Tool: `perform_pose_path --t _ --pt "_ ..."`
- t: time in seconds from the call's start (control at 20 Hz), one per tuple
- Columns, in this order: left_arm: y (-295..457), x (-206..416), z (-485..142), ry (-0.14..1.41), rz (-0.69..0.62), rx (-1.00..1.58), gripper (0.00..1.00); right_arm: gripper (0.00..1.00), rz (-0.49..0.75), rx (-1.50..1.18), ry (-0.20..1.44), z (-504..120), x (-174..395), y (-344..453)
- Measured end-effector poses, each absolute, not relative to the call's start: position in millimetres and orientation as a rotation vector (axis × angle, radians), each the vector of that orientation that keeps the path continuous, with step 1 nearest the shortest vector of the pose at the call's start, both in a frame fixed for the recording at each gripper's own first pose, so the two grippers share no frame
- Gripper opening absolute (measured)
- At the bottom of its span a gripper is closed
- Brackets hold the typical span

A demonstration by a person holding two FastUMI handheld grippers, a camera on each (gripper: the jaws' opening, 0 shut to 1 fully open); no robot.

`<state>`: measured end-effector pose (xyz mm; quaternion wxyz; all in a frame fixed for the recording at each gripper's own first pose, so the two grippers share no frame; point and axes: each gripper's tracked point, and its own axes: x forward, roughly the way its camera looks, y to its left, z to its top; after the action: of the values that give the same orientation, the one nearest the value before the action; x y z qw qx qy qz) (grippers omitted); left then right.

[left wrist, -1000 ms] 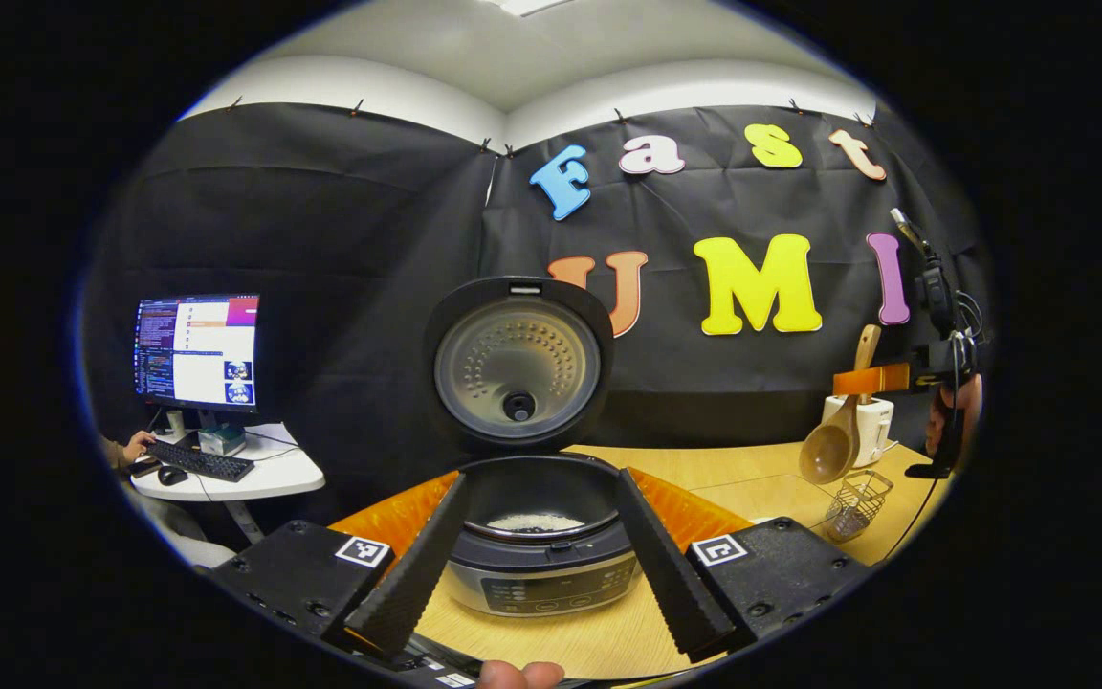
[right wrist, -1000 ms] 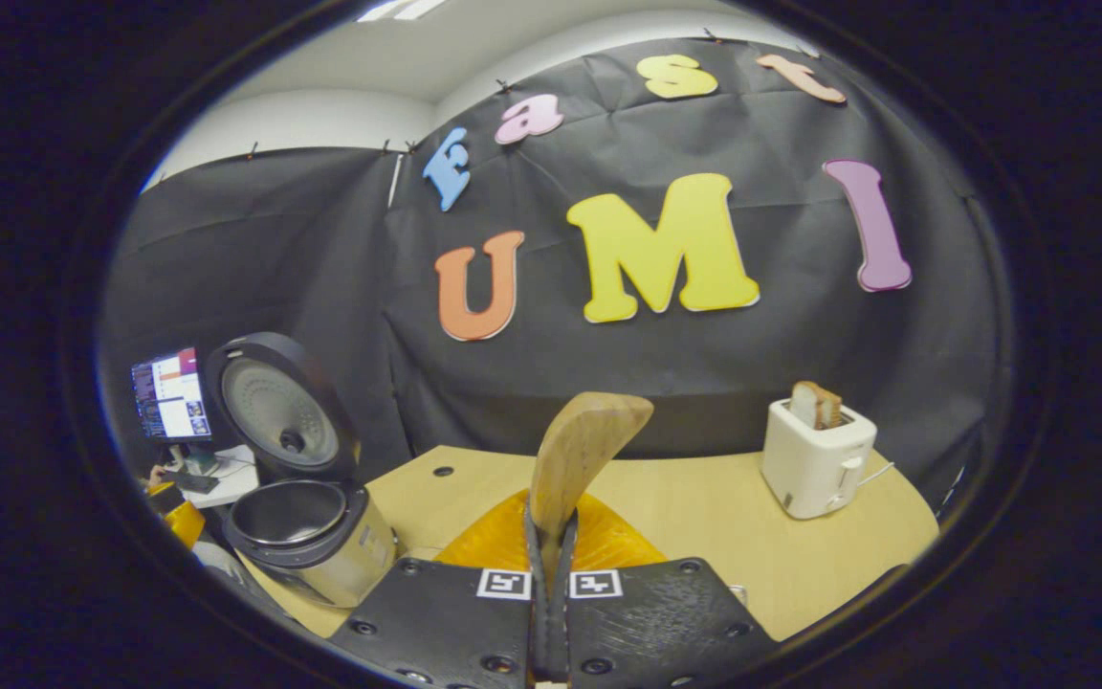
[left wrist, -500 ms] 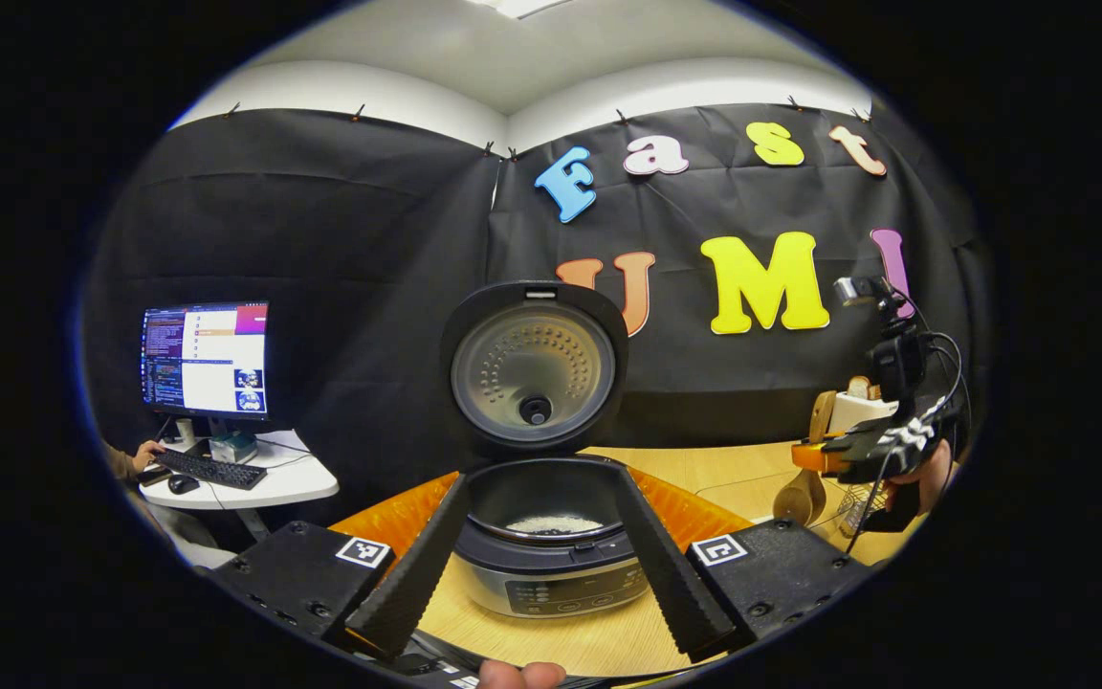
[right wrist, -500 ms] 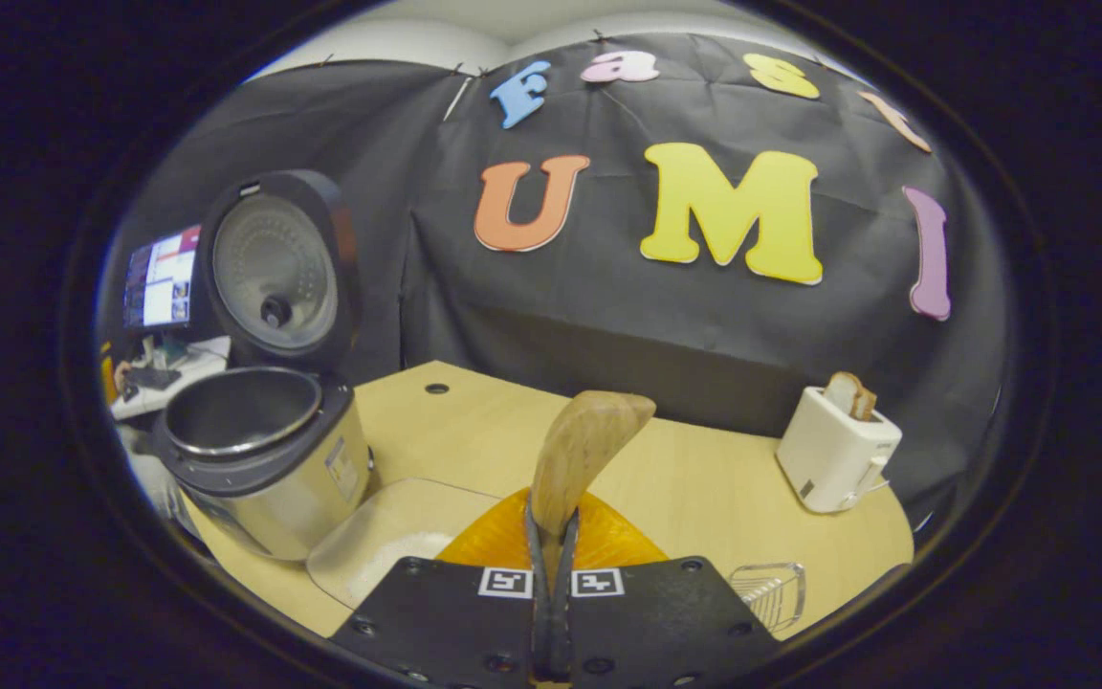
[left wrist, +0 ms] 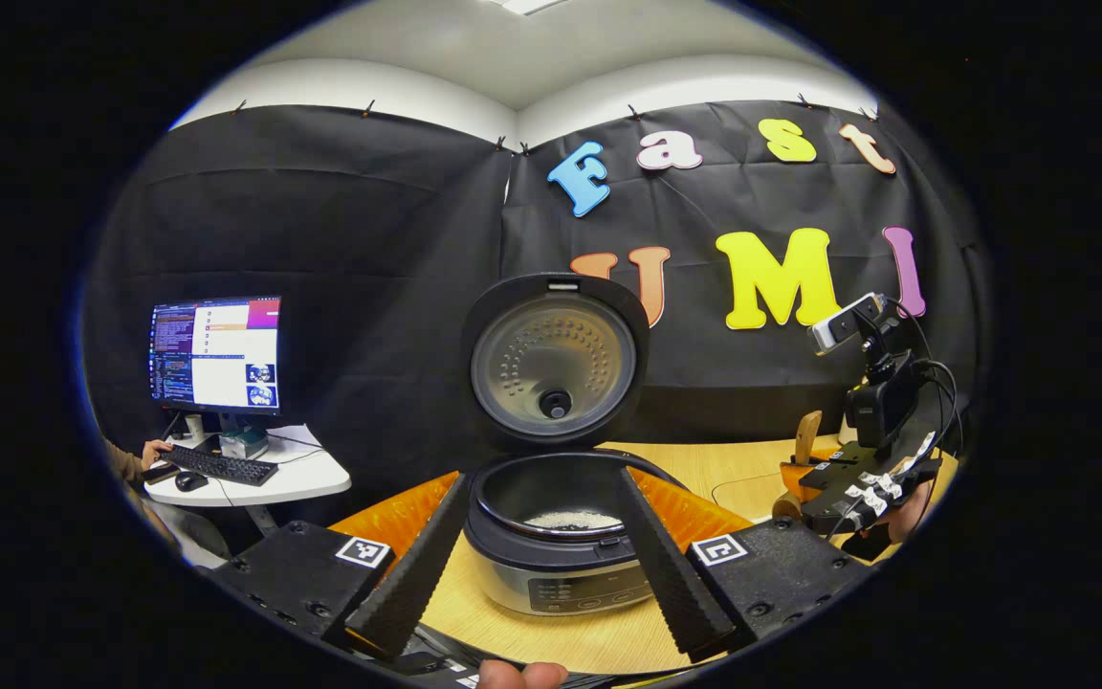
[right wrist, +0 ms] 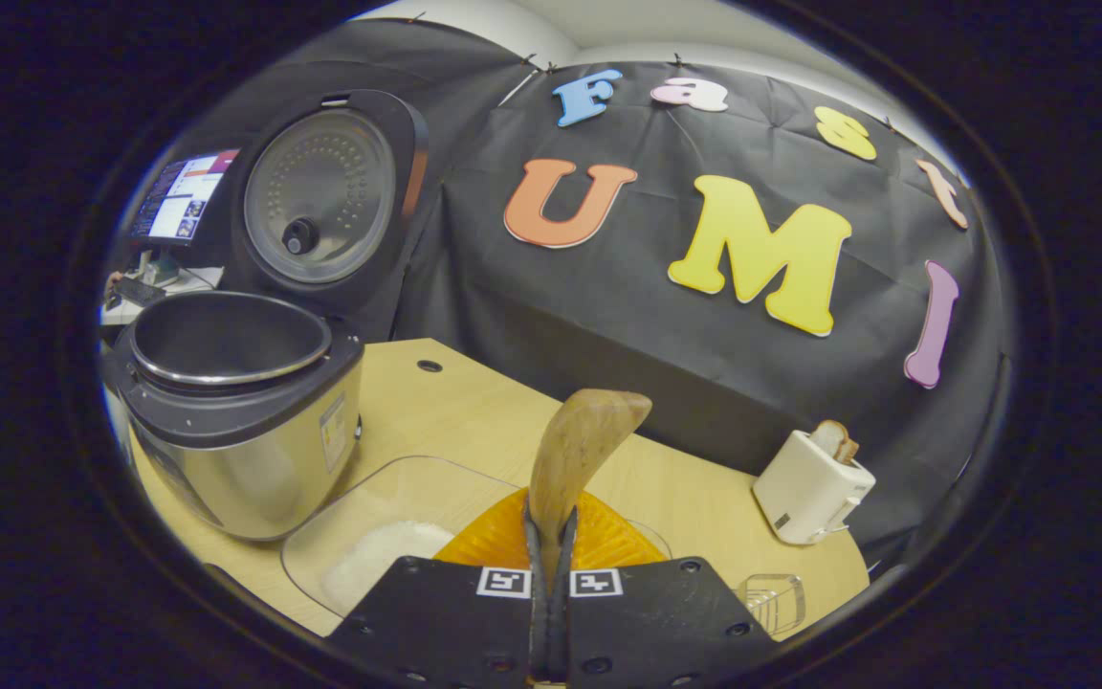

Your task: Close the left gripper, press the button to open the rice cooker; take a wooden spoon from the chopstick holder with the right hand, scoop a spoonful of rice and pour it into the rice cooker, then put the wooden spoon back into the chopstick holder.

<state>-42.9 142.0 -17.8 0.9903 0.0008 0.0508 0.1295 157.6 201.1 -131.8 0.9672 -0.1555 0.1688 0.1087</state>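
Observation:
The rice cooker (left wrist: 561, 574) stands open on the wooden table, its lid (left wrist: 556, 359) upright and a little white rice (left wrist: 572, 521) in the pot. My left gripper (left wrist: 543, 478) is open, with its fingers framing the cooker at a short distance. My right gripper (right wrist: 551, 538) is shut on the wooden spoon (right wrist: 582, 450), whose bowl points up and away. Just below the spoon is a clear container of rice (right wrist: 374, 550). The cooker (right wrist: 245, 421) is to the left of it. In the left gripper view the right gripper (left wrist: 862, 478) and spoon handle (left wrist: 807, 435) are low at the right.
A white toaster (right wrist: 809, 490) with bread stands at the back right of the table (right wrist: 474, 411). The wire chopstick holder (right wrist: 773, 601) is at the near right. Beyond the booth a monitor (left wrist: 216, 352) sits on a white desk, where a person's hand rests on a keyboard.
My right gripper has come down and swung left with the spoon, from high above the holder to just over the rice container beside the cooker. My left gripper has barely shifted.

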Motion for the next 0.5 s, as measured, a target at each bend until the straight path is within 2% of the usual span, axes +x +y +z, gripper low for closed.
perform_pose_path --t 0.35,0.5 --pt "154 -48 -10 0.084 0.268 -0.053 0.98 0.0 0.296 -0.155 0.417 -137 151 247" --pt "167 -51 -8 0.077 0.314 -0.043 0.98 0.0 0.323 -0.063 0.46 -136 150 257"
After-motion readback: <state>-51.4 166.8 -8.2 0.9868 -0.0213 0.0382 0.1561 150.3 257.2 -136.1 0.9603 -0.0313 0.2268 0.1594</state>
